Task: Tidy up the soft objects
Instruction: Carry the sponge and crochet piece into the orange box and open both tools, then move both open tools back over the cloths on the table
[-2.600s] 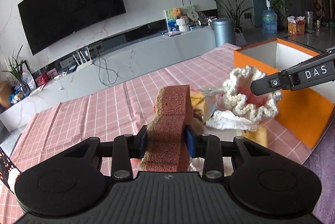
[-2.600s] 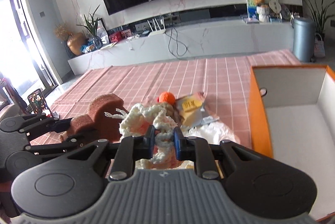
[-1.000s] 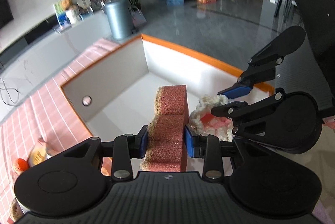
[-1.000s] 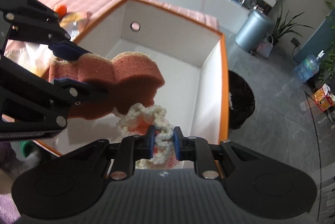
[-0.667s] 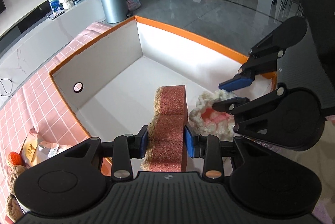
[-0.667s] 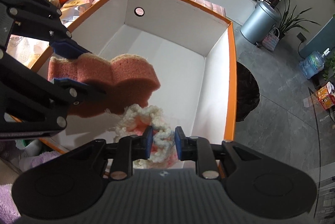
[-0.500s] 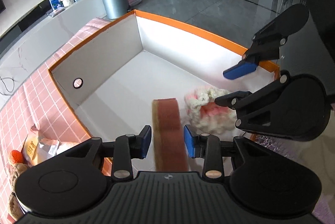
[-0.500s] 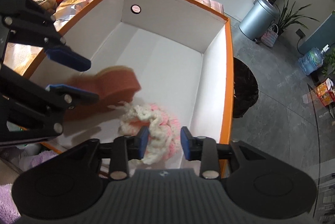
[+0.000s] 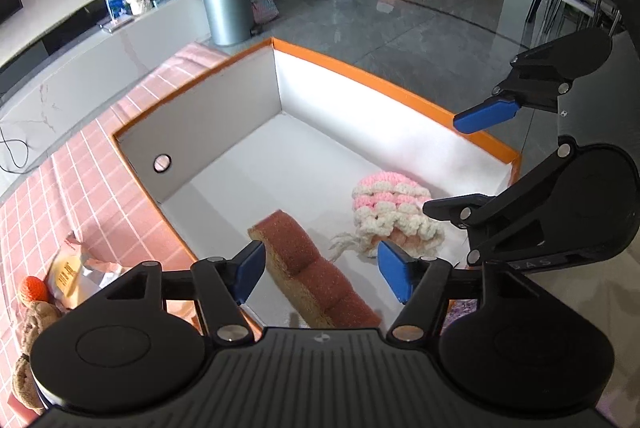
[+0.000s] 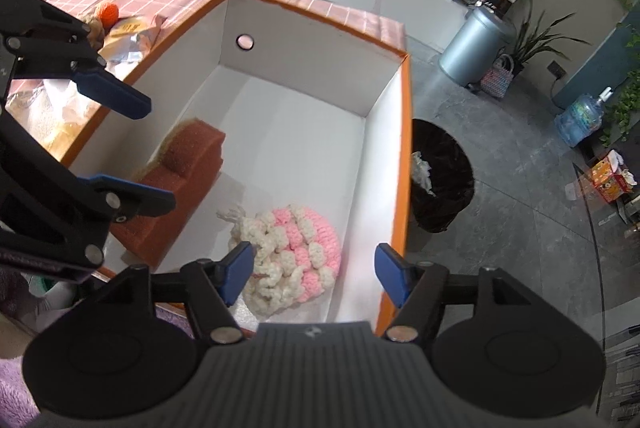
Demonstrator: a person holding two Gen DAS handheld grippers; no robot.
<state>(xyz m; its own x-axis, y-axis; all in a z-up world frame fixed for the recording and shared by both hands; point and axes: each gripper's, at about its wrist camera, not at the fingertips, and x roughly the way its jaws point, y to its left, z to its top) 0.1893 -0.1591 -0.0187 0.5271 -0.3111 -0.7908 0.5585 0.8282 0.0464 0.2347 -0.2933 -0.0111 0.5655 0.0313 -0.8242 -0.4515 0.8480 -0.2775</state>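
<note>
Opening: left gripper (image 9: 320,274), right gripper (image 10: 314,274), both empty | pink checked tablecloth (image 9: 68,183) | grey, perhaps tiled, floor (image 9: 400,39)

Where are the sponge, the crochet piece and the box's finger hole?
sponge (image 10: 188,163), right wrist view, on its red-brown top face.
crochet piece (image 10: 298,240), right wrist view, on its pink and white middle.
finger hole (image 9: 162,162), left wrist view, on the round opening in the box's grey wall.
</note>
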